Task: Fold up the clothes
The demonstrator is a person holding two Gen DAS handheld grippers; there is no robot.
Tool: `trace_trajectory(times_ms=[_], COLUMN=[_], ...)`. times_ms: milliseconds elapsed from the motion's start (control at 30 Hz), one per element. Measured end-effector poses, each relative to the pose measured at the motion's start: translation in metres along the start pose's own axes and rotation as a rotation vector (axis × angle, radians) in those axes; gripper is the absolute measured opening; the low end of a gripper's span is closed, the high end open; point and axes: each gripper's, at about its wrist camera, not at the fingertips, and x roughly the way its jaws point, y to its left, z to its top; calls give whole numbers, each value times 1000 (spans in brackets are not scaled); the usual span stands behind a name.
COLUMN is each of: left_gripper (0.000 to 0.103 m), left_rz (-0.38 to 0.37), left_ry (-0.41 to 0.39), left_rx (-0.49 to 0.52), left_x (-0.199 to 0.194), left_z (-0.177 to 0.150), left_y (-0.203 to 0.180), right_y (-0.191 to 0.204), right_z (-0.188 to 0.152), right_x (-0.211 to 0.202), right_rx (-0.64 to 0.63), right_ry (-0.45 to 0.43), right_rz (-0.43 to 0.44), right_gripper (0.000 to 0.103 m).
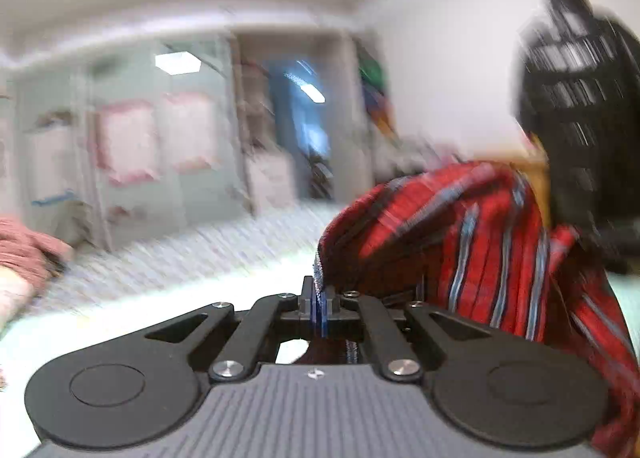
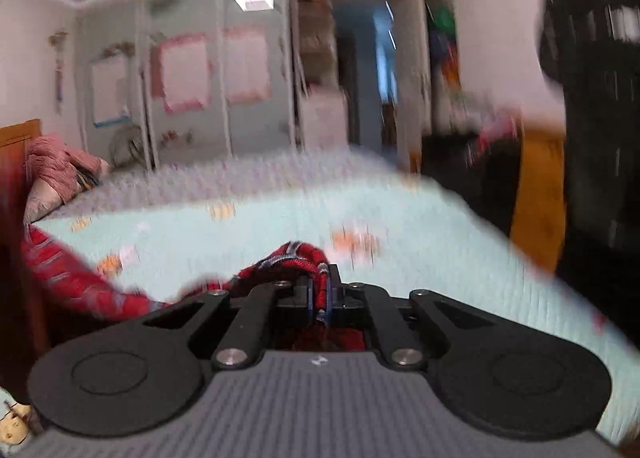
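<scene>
Lifting stage of the fold. My left claw (image 1: 320,308) is closed tight on a hem of the red striped garment (image 1: 472,234), the cloth pinched between its blue pads. My right claw (image 2: 320,304) is likewise clamped on another bunched edge of the same garment (image 2: 298,258). In both views the fabric rises from the claws and drapes sideways, so I judge it to be held up above the bed (image 2: 280,226), whose pale blue printed sheet lies beneath; how much of the cloth touches the sheet I cannot tell through the blur. The step in hand appears to be raising and spreading the piece before a fold. The next move calls for drawing my two claws apart to tension the edge, then laying the cloth flat on the sheet. Containers: a dark slatted object (image 1: 576,106), perhaps a basket, shows at the right; its contents are hidden.
</scene>
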Motion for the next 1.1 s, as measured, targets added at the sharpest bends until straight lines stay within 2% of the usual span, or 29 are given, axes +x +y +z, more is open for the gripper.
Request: trace_trajectory(times_ms=[67,133,233,267,333,400,433,500,567,667,700,767,800,867,900,967,1000,1100], left_gripper=[3,3,3,3,3,3,3,3,3,3,3,8,8,8,8,8,8,20], left_rz=[53,61,88,91,119,174,192,221,279,401,416,412,388,393,396,386,400,438], left_ry=[-110,-184,-280,-296,-311,-325,-308,-243,-166,-31,44,233,346,531,573,621,623,640], left_rx=[-21,-68,-28,-22,3,42,46,42,53,150,175,178,158,61,6,-95,-126,-181], left_x=[-29,-51,-61,-54,-22,31,68,145,230,352,388,445,462,478,472,453,439,378], left_z=[25,50,91,107,139,164,172,182,176,129,105,52,25,-25,-44,-76,-88,-106], left_y=[23,43,68,79,100,117,126,147,163,173,177,194,208,230,240,259,267,274], right_y=[18,33,50,56,68,82,92,113,133,169,179,185,186,185,180,172,162,137], right_z=[32,66,126,148,194,236,253,275,292,280,267,232,214,175,155,119,101,64], right_x=[-16,-32,-45,-42,-13,29,62,144,232,361,399,460,489,537,543,538,525,493], right_rx=[-39,-54,-65,-75,-78,-84,-103,-133,-160,-264,-274,-281,-284,-279,-255,-196,-155,-41], right_ry=[-126,-250,-413,-461,-512,-542,-544,-496,-430,-349,-299,-100,10,210,267,343,354,385], right_rz=[23,55,108,115,125,121,93,46,2,-93,-85,-44,-27,11,44,124,153,223], right_gripper=[6,6,6,6,6,6,6,6,6,7,7,23,38,39,40,42,44,48])
